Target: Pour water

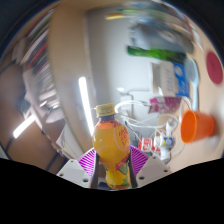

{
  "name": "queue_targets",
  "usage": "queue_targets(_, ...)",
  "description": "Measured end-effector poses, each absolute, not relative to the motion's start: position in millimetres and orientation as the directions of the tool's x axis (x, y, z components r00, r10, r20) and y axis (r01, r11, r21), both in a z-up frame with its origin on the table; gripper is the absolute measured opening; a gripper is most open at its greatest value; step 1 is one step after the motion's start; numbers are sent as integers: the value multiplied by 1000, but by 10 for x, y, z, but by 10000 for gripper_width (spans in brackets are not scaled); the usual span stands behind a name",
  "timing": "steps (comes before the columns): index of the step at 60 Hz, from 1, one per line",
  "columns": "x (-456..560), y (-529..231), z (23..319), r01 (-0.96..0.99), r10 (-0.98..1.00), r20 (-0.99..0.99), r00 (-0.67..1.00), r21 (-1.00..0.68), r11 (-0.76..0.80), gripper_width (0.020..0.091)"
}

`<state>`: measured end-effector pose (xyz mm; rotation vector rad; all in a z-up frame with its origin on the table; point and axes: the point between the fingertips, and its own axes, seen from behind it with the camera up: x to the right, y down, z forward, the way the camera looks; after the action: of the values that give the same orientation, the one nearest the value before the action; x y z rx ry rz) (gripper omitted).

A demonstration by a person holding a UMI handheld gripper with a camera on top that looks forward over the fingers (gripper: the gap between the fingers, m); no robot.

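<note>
The bottle (110, 143) is a small clear plastic one filled with orange-yellow liquid, topped by a yellow screw cap, with an orange label band around its shoulder. It stands upright between the two fingers of the gripper (112, 167), whose purple pads (90, 158) sit close against its lower body on either side. The fingers appear closed on it, holding it at the lower half.

Just beyond the bottle and slightly to its right stands a clear glass container (140, 118) with a wide rim, see-through, its contents hard to make out. Beside that, further right, is an orange cup (197, 125) tilted on its side with its open mouth facing the glass container. A small clear object lies between them, too blurred to name.

Behind everything, a green-topped box or package (155, 52) and a blue-and-white item (180, 75) rest against a pale wall.
</note>
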<state>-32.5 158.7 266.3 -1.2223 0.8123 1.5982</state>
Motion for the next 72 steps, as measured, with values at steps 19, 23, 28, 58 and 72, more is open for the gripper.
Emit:
queue_targets(19, 1359, 1467, 3054, -400, 218, -371, 903, -911, 105, 456)
queue_targets(23, 1783, 1549, 2613, -284, 131, -270, 954, -953, 106, 456)
queue_targets(28, 1988, 1716, 2093, -226, 73, -224, 972, -974, 27, 457)
queue_targets(58, 1987, 1923, 1028, -134, 100, -140, 985, -989, -70, 465)
queue_targets(72, 2022, 1908, 1032, -135, 71, -142, 987, -986, -100, 614)
